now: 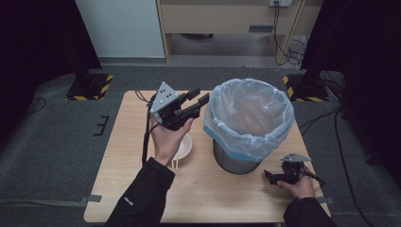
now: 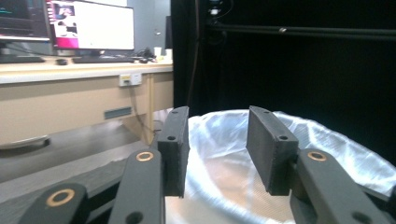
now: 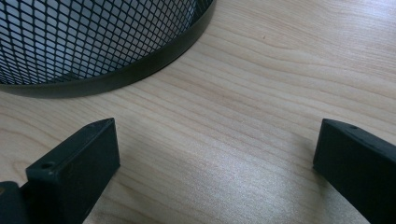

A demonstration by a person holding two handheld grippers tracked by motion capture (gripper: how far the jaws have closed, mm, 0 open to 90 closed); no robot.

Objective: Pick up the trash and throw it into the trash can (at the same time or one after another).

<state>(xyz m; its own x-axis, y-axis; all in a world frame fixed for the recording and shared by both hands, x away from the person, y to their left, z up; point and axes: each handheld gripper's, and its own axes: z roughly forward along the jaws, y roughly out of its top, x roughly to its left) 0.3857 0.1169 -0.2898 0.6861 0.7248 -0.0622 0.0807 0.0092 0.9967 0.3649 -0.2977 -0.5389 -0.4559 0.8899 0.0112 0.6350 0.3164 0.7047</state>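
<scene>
The right gripper is rested on the table just beside the bin, jaws spread wide, empty. The left gripper is held at the bin's rim, jaws part open, nothing between.

Mesh bin, blue-lined, upright, table centre-right.

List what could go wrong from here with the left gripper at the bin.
1. The left gripper hangs open beside the rim of the bin liner; a jaw might snag the thin plastic and pull it off the mesh bin.
2. The white bowl sits under the left hand; lowering the forearm could knock it.
3. The right gripper rests open near the bin's base and might nudge it.
</scene>
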